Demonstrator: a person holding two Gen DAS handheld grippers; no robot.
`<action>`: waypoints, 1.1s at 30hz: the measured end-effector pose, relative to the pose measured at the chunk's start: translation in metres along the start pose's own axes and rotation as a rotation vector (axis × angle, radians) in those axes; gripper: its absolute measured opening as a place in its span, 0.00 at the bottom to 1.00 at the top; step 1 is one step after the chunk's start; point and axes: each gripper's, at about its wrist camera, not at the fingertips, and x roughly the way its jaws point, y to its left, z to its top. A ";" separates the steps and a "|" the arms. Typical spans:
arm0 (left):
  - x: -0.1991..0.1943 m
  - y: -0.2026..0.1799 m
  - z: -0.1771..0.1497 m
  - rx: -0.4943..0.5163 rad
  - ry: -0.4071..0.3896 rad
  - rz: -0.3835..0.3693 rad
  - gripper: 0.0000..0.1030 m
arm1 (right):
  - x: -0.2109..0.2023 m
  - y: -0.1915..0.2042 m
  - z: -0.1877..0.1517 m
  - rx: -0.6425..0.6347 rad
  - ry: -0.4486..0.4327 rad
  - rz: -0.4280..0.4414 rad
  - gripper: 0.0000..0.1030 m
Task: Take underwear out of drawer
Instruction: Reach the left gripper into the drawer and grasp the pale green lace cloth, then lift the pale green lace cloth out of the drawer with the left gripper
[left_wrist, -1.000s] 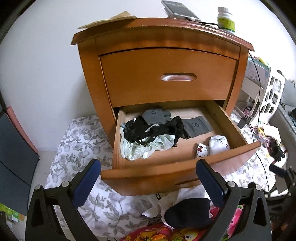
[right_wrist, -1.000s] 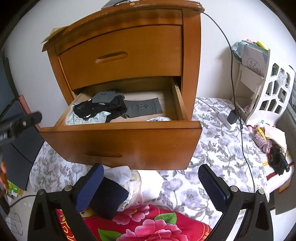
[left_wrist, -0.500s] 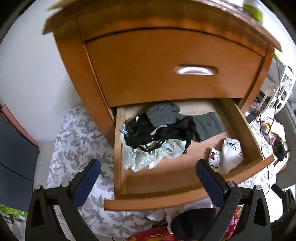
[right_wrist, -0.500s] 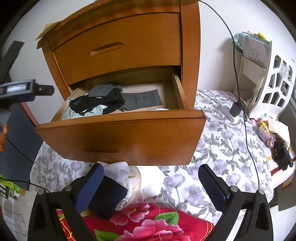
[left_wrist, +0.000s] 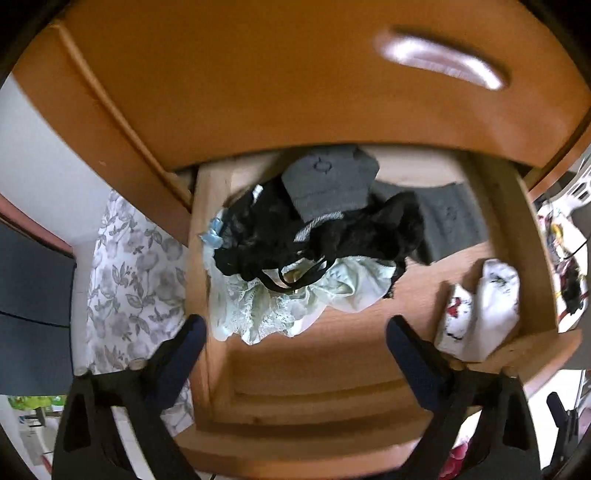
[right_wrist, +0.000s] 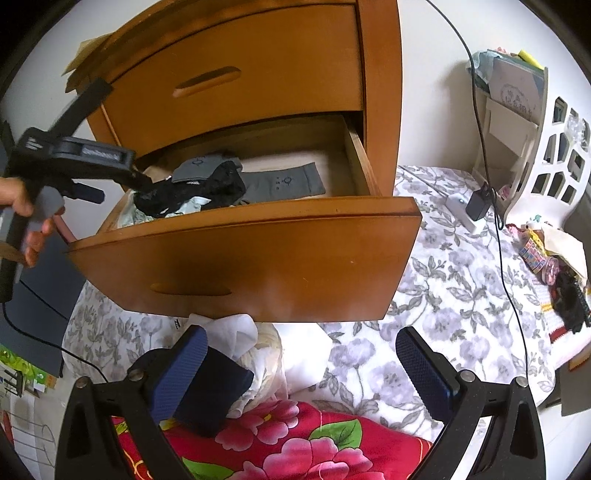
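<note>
Black underwear (left_wrist: 317, 240) lies heaped on pale green lace at the left of the open drawer (left_wrist: 532, 258), under a grey sock (left_wrist: 328, 181). The left gripper (left_wrist: 295, 332) points down over it, jaws apart and just narrowing, nothing between them. The right gripper (right_wrist: 301, 356) hangs agape below the drawer front.

I'm in a bedroom at home. A wooden nightstand (right_wrist: 258, 110) stands against a white wall, its lower drawer (right_wrist: 251, 266) pulled open over underwear (left_wrist: 314, 236) and socks (left_wrist: 480, 310). Below me lie a grey floral bedsheet (right_wrist: 443, 280) and a red flowered blanket (right_wrist: 295, 443).
</note>
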 end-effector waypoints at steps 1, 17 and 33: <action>0.004 0.000 0.001 0.003 0.016 0.004 0.79 | 0.002 0.000 0.000 0.001 0.004 0.002 1.00; 0.071 0.004 0.014 0.062 0.214 0.083 0.51 | 0.023 -0.003 -0.002 0.010 0.050 0.022 1.00; 0.061 0.002 0.013 0.045 0.114 0.077 0.06 | 0.018 -0.009 -0.001 0.034 0.035 0.026 1.00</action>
